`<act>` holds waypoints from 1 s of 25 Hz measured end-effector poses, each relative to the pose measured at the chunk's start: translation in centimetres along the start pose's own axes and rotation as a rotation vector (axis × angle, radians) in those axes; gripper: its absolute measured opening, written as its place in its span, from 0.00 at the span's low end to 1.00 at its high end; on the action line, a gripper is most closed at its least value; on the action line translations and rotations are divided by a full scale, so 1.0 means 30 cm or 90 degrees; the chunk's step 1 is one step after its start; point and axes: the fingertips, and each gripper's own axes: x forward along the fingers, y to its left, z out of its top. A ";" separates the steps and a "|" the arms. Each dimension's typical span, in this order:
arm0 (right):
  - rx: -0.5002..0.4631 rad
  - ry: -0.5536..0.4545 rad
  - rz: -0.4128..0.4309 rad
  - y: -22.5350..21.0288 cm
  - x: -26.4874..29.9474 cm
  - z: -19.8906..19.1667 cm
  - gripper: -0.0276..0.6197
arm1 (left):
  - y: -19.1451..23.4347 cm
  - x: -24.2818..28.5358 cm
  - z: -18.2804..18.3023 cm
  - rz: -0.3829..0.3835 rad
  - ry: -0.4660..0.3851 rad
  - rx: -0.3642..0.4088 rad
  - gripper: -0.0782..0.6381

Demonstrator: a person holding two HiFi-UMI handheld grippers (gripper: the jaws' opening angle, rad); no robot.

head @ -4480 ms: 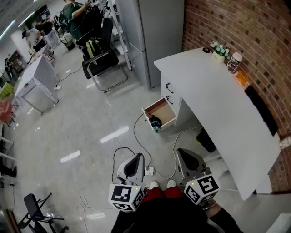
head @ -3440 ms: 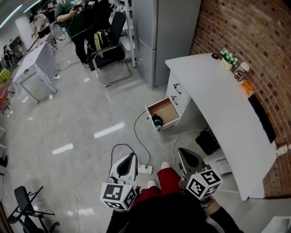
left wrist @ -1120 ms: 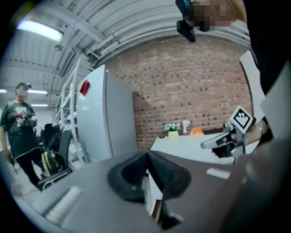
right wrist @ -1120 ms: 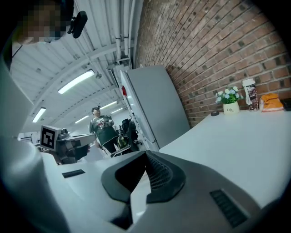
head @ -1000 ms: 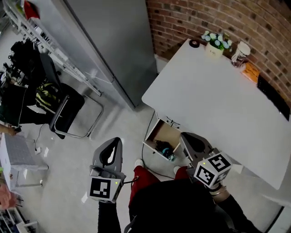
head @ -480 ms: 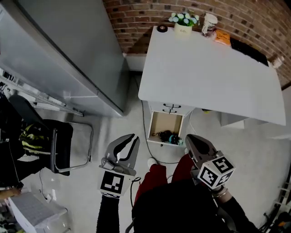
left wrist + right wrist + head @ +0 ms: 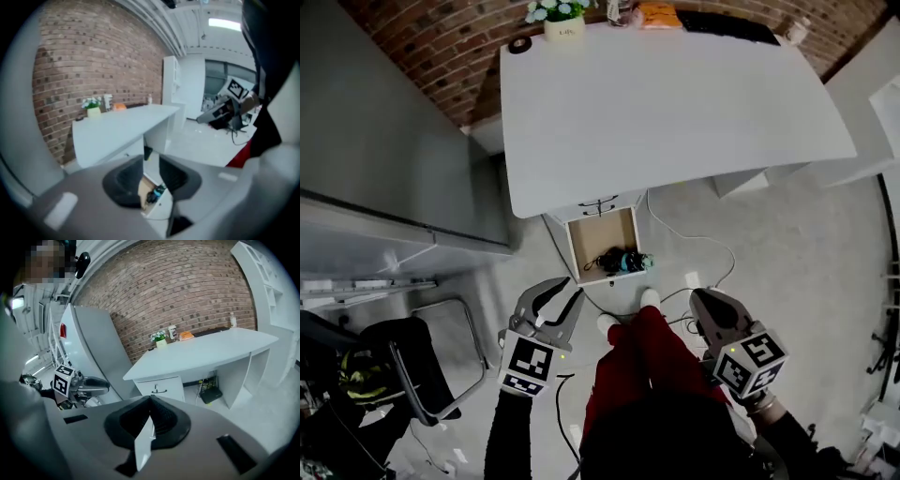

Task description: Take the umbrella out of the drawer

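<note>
A white worktop [image 7: 675, 94] stood against a red brick wall [image 7: 441, 37]. Along its far edge sat a small pot of white flowers [image 7: 558, 17], with a round black object [image 7: 519, 44] just to its left. To the pot's right lay an orange item [image 7: 659, 13], and past that a long black strip [image 7: 727, 26]. A tall grey cabinet [image 7: 384, 159] stood beside the worktop's left end. Near it, a black chair [image 7: 408, 352] with a metal frame stood on the pale floor [image 7: 806, 244]. A white cable [image 7: 705, 240] snaked over the floor from under the worktop. In the right gripper view, a black box [image 7: 212, 393] sat on the floor beneath the worktop.
</note>
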 end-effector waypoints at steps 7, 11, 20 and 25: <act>0.052 0.006 -0.070 -0.174 0.095 -0.180 0.04 | -0.056 0.334 -0.191 -0.118 0.106 0.082 0.31; 0.080 -0.002 -0.103 -0.292 0.180 -0.292 0.04 | -0.115 0.539 -0.348 -0.173 0.154 0.137 0.34; 0.147 0.030 -0.145 -0.503 0.378 -0.618 0.04 | -0.179 0.909 -0.686 -0.246 0.231 0.200 0.39; 0.165 0.045 -0.147 -0.588 0.492 -0.796 0.04 | -0.216 1.087 -0.863 -0.281 0.272 0.213 0.41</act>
